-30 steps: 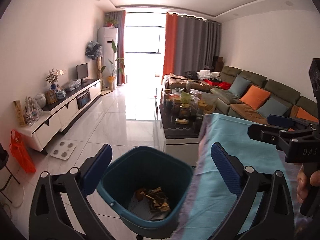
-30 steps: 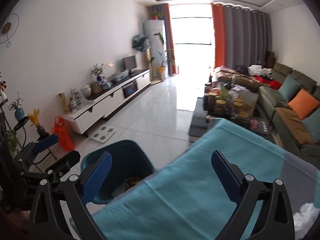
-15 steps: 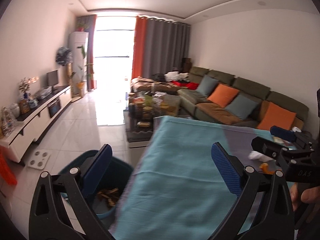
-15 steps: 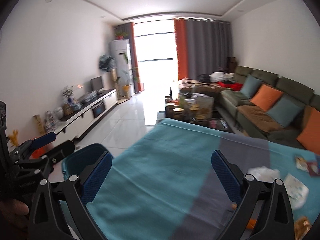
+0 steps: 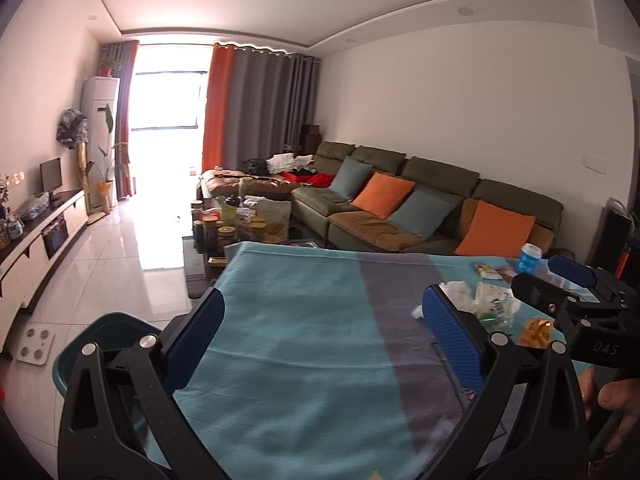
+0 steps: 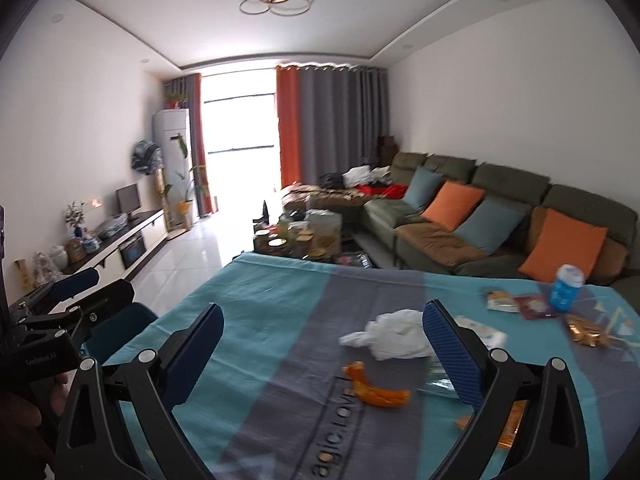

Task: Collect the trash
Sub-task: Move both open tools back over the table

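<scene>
Both grippers swung off the teal bin onto the table — left gripper and right gripper spread apart, empty; orange peel between right's fingers, white tissue just ahead.

Left tool: black plastic frame, two angled arms with triangular cut-outs.
Left tool pads: blue, ribbed texture on the inner faces.
Screws: round silver heads at the arm joints.
Right tool: same black frame, blue ribbed pads, silver screws.
Markings: pale letters "DAS" on the right tool's black body; small pale lettering on the left tool's body, too blurred to read.
</scene>
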